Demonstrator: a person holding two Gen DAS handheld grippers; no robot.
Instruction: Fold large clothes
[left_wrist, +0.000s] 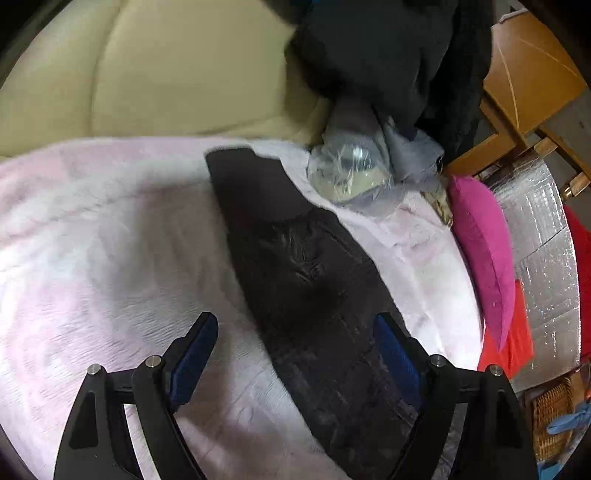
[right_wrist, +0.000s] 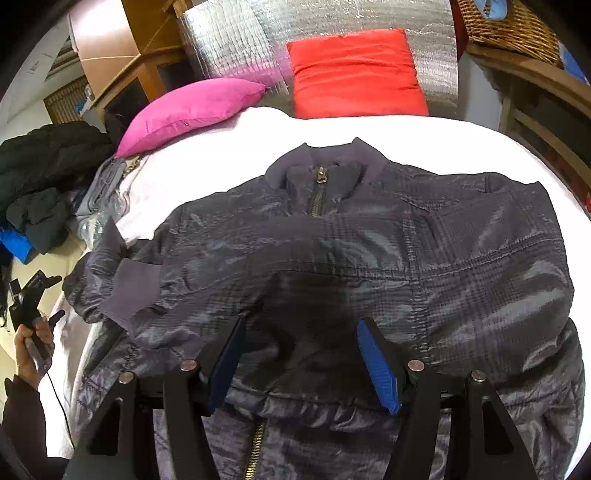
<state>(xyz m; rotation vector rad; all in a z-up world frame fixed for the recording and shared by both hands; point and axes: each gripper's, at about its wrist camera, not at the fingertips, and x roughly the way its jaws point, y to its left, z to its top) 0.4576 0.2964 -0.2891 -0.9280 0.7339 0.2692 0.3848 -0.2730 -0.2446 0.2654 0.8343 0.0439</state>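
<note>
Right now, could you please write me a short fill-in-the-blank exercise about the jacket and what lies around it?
1. The dark jacket lies front side up with its zipper ____.
2. Beside the pink pillow lies a pillow coloured ____.
3. The right gripper hovers over the jacket with its jaws ____.
4. The left gripper frames one of the jacket's ____, stretched across the pale blanket.

Missing words: closed; red; open; sleeves
</note>
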